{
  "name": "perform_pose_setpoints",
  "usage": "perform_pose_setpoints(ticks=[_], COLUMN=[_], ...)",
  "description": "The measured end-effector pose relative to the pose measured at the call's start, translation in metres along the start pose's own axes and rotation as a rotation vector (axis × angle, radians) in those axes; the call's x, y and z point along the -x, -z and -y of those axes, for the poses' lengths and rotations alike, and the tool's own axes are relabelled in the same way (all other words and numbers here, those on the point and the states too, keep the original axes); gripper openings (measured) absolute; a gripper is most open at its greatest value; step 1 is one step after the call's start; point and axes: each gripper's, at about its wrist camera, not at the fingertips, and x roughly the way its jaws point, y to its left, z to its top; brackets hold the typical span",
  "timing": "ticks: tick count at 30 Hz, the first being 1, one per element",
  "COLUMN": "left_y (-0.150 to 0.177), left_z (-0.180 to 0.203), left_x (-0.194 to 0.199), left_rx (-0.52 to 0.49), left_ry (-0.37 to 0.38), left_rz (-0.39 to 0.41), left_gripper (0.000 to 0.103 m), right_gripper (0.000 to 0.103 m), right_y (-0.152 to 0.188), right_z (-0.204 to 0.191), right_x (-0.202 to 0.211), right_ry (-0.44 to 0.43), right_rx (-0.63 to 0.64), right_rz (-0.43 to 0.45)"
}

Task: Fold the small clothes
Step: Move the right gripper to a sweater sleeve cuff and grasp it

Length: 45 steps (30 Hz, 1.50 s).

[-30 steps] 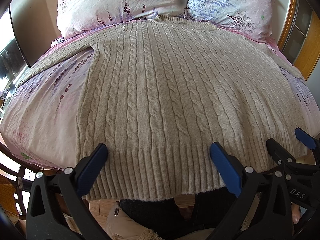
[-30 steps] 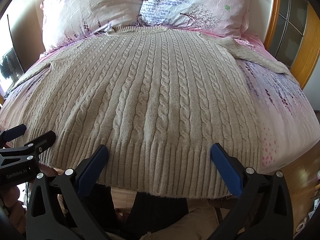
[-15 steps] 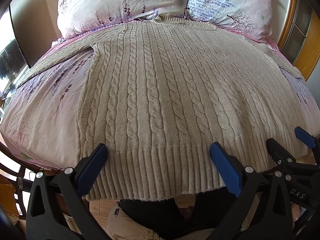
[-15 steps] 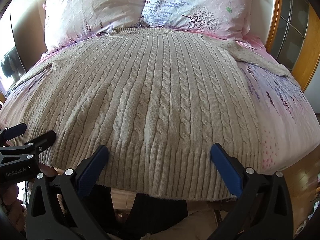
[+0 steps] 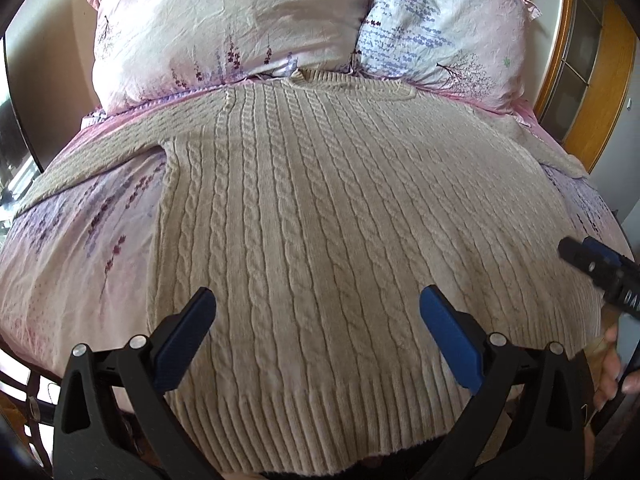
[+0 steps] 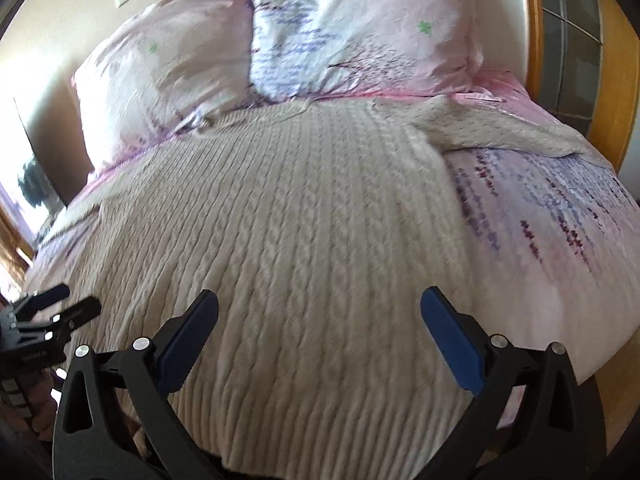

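While the sweater lies flat on the bed, its collar at the two pillows by the head edge and its ribbed hem hanging over the foot edge, the left gripper and right gripper hover above the hem, each with jaws spread wide and holding nothing. Both sleeves stretch toward the bed's side edges.

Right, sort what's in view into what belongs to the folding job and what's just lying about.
For the job:
- cable-knit sweater, spread flat on the bed
- left tongs, open
- right tongs, open

Lying about:
- pink pillow
- blue-print pillow
- floral bedsheet
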Motion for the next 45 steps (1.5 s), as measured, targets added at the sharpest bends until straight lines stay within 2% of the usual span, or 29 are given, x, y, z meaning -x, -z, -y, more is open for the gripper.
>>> perform_pose_setpoints(ticks=[4,6,10,14,17,26,32,39,40,42,45], left_y=[-0.029,-0.044,-0.07,-0.087,-0.093,-0.097,-0.099,-0.1,-0.101,-0.101,-0.1], left_z=[-0.007,-0.01,-0.009,-0.008,-0.011,-0.013,-0.017,-0.018,-0.018,-0.019,-0.024], left_x=[-0.011,-0.017,-0.029,-0.041,-0.052,-0.073,-0.074,-0.076,-0.076,-0.076,-0.073], left_rx=[0.006,0.016,0.012,0.013,0.041,0.066,0.086,0.08,0.082,0.088,0.1], left_ry=[0.06,0.1,0.099,0.083,0.102,0.148,0.176,0.176,0.177,0.18,0.196], left_rz=[0.018,0.026,0.046,0.051,0.021,-0.023,-0.023,-0.017,-0.018,-0.021,-0.017], left_gripper=[0.101,0.101,0.101,0.101,0.101,0.101,0.101,0.101,0.101,0.101,0.101], right_gripper=[0.09,0.079,0.072,0.06,0.054,0.04,0.026,0.026,0.026,0.018,0.015], right_y=[-0.043,-0.062,-0.092,-0.103,-0.104,-0.112,-0.114,-0.118,-0.12,-0.122,-0.122], right_z=[0.056,0.085,0.146,0.202,0.229,0.252,0.255,0.243,0.241,0.242,0.248], right_x=[-0.01,-0.019,-0.04,-0.057,-0.068,-0.081,-0.085,-0.093,-0.094,-0.096,-0.098], right_ry=[-0.022,-0.025,0.024,0.052,0.084,0.108,0.143,0.136,0.156,0.176,0.189], right_rx=[-0.216,-0.317,-0.527,-0.748,-0.845,-0.911,-0.911,-0.913,-0.902,-0.903,-0.929], right_rz=[0.01,0.01,0.014,0.016,0.021,0.049,0.057,0.007,0.014,0.024,0.037])
